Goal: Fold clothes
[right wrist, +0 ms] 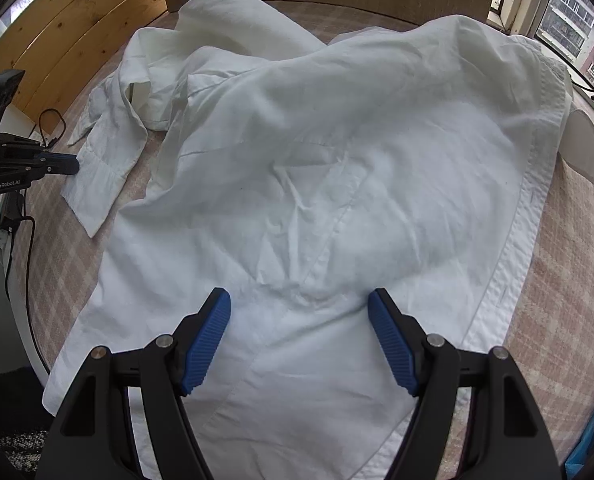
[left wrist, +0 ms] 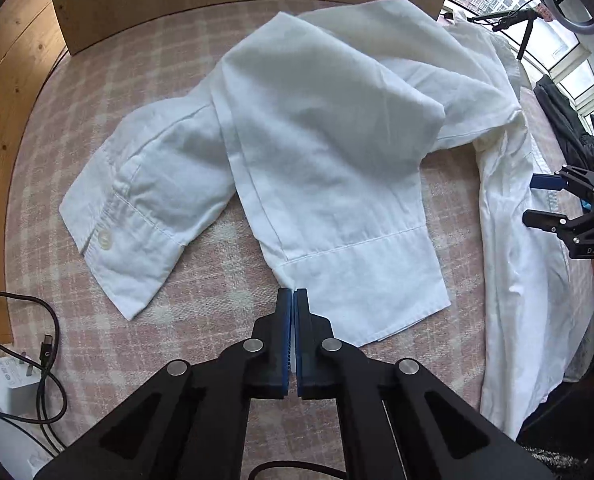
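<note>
White cotton fills both views: a shirt (right wrist: 317, 184) lies spread and rumpled over a pink checked bedcover (left wrist: 145, 344). In the left wrist view, the left gripper (left wrist: 295, 300) sits at lower centre with its blue pads pressed together at the corner of a sleeve cuff (left wrist: 361, 280); a sliver of white shows between the pads, but whether cloth is pinched I cannot tell. A second sleeve with a button (left wrist: 105, 238) lies at left. In the right wrist view, the right gripper (right wrist: 299, 304) stands wide open over the shirt's body at bottom centre, holding nothing. A charger and cable (left wrist: 21, 384) rest at lower left.
</note>
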A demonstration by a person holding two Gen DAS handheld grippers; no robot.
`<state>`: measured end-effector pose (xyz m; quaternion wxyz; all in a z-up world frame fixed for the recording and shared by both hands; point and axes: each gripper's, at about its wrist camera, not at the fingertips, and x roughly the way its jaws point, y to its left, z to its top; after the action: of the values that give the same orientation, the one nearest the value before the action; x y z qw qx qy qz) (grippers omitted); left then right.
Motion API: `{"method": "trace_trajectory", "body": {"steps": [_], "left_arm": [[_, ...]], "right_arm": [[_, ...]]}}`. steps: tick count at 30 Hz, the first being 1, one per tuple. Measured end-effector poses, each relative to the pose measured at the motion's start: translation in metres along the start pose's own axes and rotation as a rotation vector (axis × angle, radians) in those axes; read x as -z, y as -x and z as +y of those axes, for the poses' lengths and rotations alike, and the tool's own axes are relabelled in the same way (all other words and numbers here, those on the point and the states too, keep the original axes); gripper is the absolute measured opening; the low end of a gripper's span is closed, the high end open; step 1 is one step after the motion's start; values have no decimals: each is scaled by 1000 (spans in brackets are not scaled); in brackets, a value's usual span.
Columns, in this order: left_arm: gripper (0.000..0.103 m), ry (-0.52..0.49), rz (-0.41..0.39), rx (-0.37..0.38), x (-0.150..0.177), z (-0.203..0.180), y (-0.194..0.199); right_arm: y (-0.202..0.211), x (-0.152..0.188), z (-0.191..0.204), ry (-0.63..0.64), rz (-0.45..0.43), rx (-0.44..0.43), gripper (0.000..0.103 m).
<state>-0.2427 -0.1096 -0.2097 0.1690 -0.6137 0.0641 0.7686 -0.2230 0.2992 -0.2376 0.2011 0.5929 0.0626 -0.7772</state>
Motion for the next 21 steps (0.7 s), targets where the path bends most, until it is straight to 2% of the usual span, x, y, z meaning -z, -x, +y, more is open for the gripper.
{"method": "trace_trajectory", "body": {"steps": [3,7,8,11,12,13,15,16,18,20,21], "left_arm": [[1,-41,-90,-46,-11,10,47],[1,-69,-132,-187,-29,48,82],[1,-74,-129,-221,-33,62,83],[1,-86,-39,-303,-36,99,58],[1,-87,-9,-299,-35,106,49],[6,-84,22,-287,-34,113,39],[23,-79,77,-343,-31,124,23],[31,-80,82,-347,-32,127,19],[42,-81,77,-332,-35,131,15],[59,-105,74,-295,-42,131,11],[63,-123,78,-294,-45,130,7]], "right_arm": [[4,0,-2,2,-6,1,72],[10,0,-4,15,-10,17,73],[12,0,-4,19,-11,19,74],[16,1,-2,26,-11,25,75],[17,1,-2,27,-10,25,75],[19,0,-3,24,-10,22,75],[23,-1,-7,19,-9,16,75],[25,-2,-8,19,-7,16,75],[28,-3,-10,21,-2,18,76],[31,-4,-11,26,2,24,77],[33,-5,-12,28,3,27,79]]}}
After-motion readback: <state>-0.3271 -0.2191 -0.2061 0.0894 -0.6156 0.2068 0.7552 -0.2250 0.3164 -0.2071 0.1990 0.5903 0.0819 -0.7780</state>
